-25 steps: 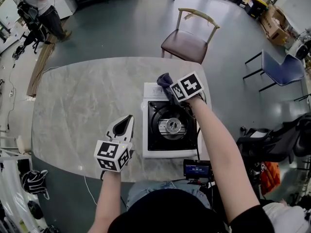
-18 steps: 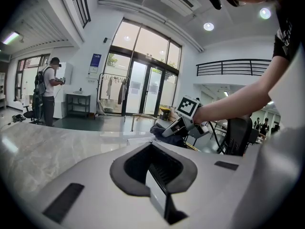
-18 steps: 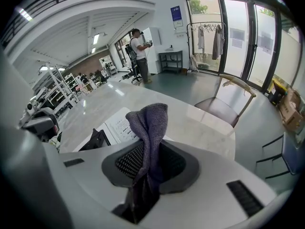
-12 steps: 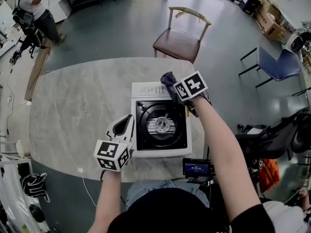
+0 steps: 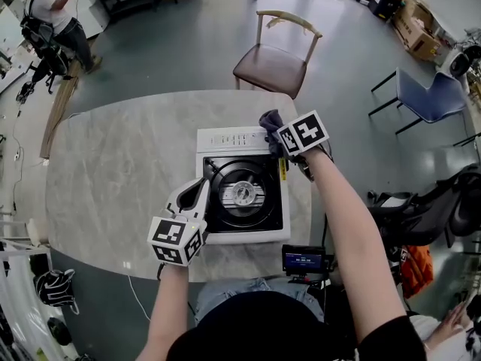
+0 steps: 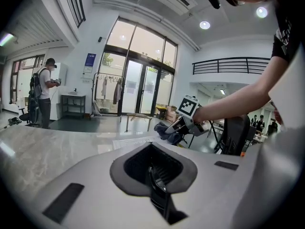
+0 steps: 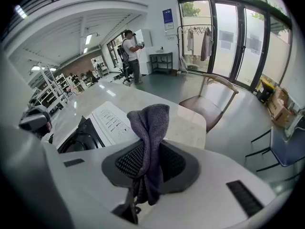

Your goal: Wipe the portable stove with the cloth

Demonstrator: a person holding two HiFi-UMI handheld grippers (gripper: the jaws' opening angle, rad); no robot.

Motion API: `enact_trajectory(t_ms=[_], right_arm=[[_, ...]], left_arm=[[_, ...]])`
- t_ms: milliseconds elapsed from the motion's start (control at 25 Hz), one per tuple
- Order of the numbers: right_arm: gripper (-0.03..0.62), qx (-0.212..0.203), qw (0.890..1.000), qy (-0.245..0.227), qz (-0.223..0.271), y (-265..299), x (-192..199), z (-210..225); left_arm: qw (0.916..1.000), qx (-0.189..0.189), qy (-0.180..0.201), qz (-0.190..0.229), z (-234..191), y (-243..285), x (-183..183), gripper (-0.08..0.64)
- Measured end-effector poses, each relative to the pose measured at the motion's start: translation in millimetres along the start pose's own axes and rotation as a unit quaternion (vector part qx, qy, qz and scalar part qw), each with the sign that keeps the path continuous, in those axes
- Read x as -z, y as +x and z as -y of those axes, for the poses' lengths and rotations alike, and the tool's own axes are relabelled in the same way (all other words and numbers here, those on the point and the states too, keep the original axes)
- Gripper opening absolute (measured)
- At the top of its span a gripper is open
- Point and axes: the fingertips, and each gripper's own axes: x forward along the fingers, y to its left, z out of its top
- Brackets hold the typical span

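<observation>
The portable stove point(image 5: 234, 138) is white with a black burner well point(image 5: 243, 194) and sits on the marble table point(image 5: 113, 164). My right gripper point(image 5: 279, 137) is at the stove's far right corner, shut on a dark grey cloth point(image 5: 270, 119) that bunches up past the jaws. In the right gripper view the cloth point(image 7: 150, 126) hangs folded between the jaws of the right gripper point(image 7: 143, 171), with the stove point(image 7: 107, 123) below left. My left gripper point(image 5: 200, 187) is shut on nothing, its tip over the stove's left edge. The left gripper view shows its shut jaws point(image 6: 155, 175) and the right gripper point(image 6: 188, 122) beyond.
A wooden chair point(image 5: 272, 62) stands past the table's far edge and a blue chair point(image 5: 427, 100) to the right. A small black device point(image 5: 302, 261) sits at the table's near edge. A person point(image 5: 52, 21) stands far off at the upper left.
The cloth and right gripper have shifted right along the stove's back, to its far right corner. The stove now sits further left in view, against the left gripper's tip.
</observation>
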Motion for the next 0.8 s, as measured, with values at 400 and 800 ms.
enact_trajectory(t_ms=[400,800], right_arm=[[0.094,0.062,0.996,0.048,0.033,-40.2,29.3,47.2],[0.095,0.038,0.988,0.058,0.140,-94.2,29.4,27.2]], left_arm=[[0.9999,0.007,0.010,0.000,11.8,2.9,-3.3,0.011],[0.9995,0.000,0.027,0.018,18.1,-1.5,-11.3,0.011]])
